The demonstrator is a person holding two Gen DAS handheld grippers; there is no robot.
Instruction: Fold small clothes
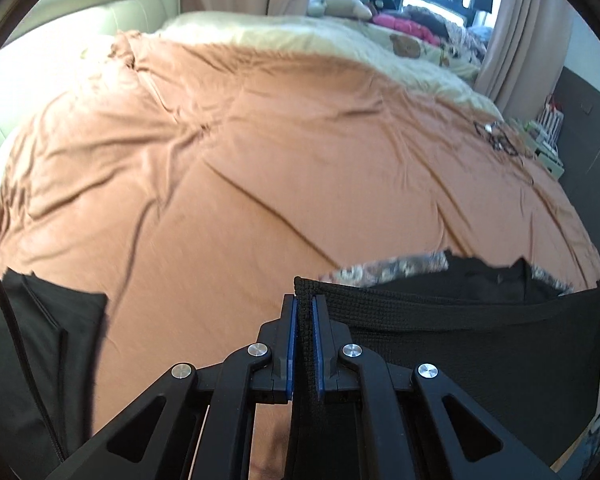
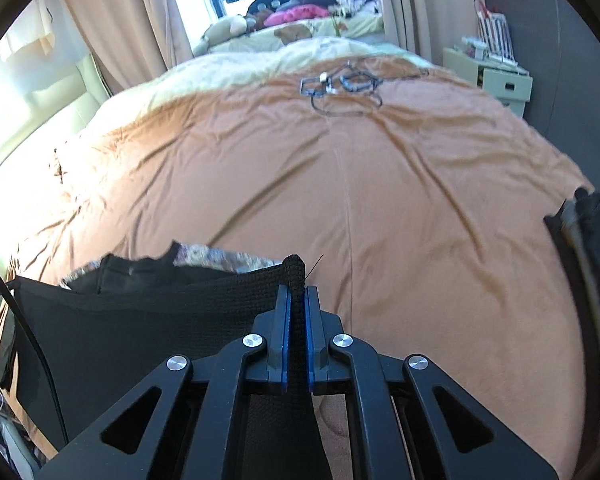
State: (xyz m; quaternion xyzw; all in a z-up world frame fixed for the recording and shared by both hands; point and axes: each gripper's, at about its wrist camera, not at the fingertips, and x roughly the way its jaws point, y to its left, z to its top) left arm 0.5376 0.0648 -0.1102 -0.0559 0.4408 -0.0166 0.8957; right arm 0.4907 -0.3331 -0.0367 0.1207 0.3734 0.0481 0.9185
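Note:
A black knit garment hangs stretched between my two grippers above the orange bedspread. My left gripper is shut on its left top corner. My right gripper is shut on its right top corner; the knit spreads to the left of it. Behind the garment lies a pile with patterned cloth and black cloth. A folded black garment lies at the left of the bed in the left wrist view.
A black cable and eyeglasses lie far on the bedspread. Another dark garment sits at the right edge. A cream blanket, toys and clothes are at the far end. A bedside cabinet stands on the right.

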